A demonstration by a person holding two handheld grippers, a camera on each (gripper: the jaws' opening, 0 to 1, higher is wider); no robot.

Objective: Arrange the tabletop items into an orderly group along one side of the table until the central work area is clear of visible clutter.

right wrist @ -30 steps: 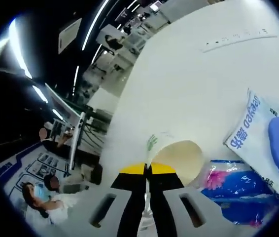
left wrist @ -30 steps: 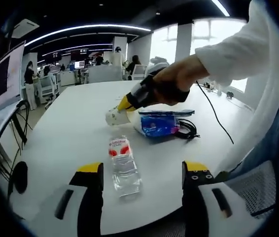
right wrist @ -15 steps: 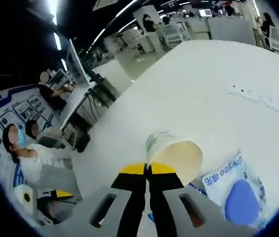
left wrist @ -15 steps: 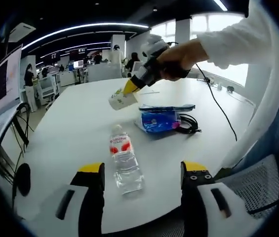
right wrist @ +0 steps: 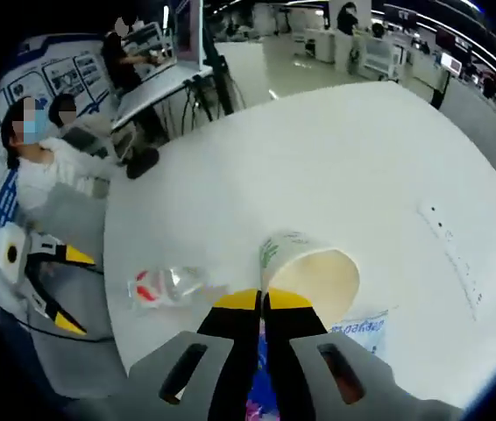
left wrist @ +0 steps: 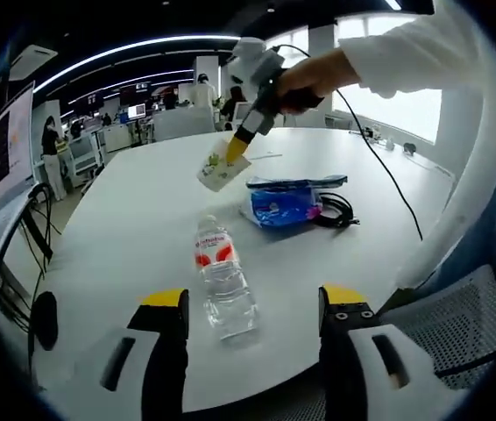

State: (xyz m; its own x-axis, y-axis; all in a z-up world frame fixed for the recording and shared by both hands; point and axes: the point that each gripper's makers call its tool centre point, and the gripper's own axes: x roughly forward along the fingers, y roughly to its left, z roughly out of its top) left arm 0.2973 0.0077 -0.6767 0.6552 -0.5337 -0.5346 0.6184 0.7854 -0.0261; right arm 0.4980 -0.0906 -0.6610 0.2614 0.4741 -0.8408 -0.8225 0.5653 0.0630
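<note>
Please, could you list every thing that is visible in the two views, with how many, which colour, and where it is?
paper cup: one, white with a green print, pinched at its rim by the right gripper, held above the table
water bottle: one, clear with a red label, lying on the table in front of the left gripper
tissue pack: one, blue, on the table beyond the bottle
cable: one, black, coiled beside the tissue pack
table: one, white, large
chair: one, grey mesh, at the table's edge
left gripper: one, grey with yellow tips, jaws apart, holding nothing
right gripper: one, same colours, jaws closed on the cup's rim
</note>
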